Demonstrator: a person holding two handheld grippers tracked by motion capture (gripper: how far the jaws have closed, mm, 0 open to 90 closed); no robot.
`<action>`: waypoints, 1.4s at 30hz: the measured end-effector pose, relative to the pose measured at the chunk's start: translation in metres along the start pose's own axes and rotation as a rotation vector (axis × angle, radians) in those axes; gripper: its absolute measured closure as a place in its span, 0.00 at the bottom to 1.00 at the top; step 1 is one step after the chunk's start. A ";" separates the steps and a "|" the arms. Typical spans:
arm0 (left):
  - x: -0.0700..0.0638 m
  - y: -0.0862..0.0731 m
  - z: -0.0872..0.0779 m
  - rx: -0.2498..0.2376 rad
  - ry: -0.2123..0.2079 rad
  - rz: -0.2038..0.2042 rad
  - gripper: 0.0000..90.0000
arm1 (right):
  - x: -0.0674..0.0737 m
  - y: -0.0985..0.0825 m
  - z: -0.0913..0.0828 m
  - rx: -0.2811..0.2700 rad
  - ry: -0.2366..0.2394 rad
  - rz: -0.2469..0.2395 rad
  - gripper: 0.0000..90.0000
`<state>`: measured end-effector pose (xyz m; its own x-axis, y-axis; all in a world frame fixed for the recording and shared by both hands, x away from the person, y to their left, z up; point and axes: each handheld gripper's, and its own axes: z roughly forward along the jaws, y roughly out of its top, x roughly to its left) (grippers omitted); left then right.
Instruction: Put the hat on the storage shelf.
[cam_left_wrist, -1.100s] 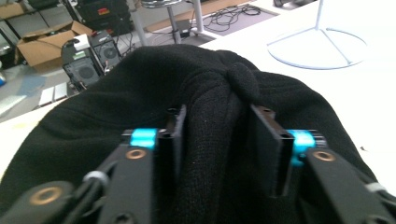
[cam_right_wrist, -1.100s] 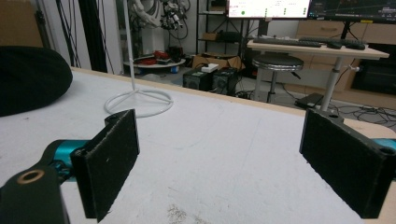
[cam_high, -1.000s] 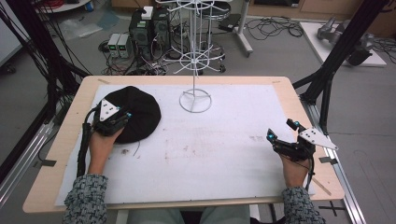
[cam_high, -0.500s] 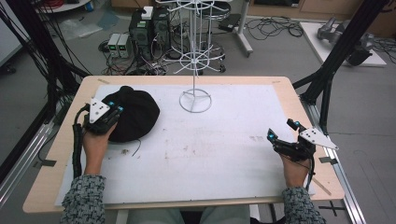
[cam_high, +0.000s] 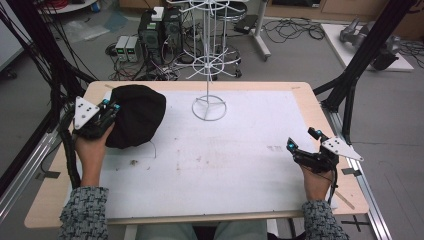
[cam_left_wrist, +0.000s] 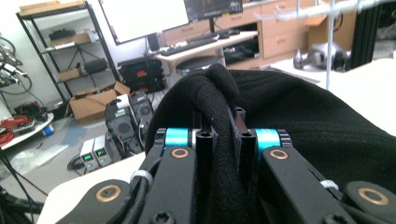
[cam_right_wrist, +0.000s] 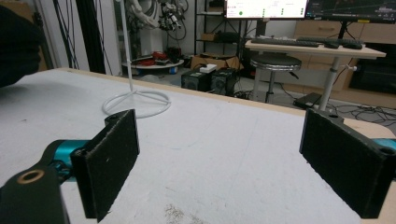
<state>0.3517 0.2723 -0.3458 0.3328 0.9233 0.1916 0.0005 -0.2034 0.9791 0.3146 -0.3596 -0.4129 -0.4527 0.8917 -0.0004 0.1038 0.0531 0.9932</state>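
i have the left gripper (cam_high: 111, 106) at the far left corner of the table (cam_high: 260, 86), its jaws pinched tight on a fold of the black knit hat (cam_high: 137, 115). in the left gripper view the fabric (cam_left_wrist: 299, 116) bunches up between the two jaws and rises over them in a ridge. compared with a second ago, my left hand (cam_high: 91, 150) has pulled out toward the table's left edge, and the hat has gone with it: it sat nearer the middle-left of the white mat (cam_high: 225, 160) then, with the gripper over its near left side, and now it lies closer to the corner, stretched a little toward the gripper. half a second ago it was already most of the way there.

the right gripper (cam_high: 300, 142) rests near the right edge of the table, where it was in both earlier frames, its jaws spread wide with nothing between them. in the right gripper view i see bare mat (cam_right_wrist: 224, 154) between the pads, and the white wire stand (cam_right_wrist: 135, 100) farther off. in the high view the stand (cam_high: 209, 107) sits at the far middle of the mat, unmoved, well apart from both grippers.
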 end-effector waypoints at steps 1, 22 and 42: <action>0.004 0.006 -0.002 -0.020 0.003 -0.005 0.92 | -0.001 0.000 0.000 -0.003 0.000 -0.004 0.12; 0.035 0.094 -0.006 -0.093 -0.059 0.051 0.93 | -0.002 0.000 0.000 0.000 -0.002 0.009 0.12; 0.059 0.180 0.000 -0.190 -0.098 0.036 0.92 | -0.003 -0.001 0.000 -0.002 0.000 0.020 0.12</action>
<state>0.3712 0.2901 -0.1581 0.4194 0.8787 0.2279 -0.1877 -0.1617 0.9688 0.3163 -0.3622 -0.4136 -0.4510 0.8923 0.0194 0.1107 0.0344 0.9933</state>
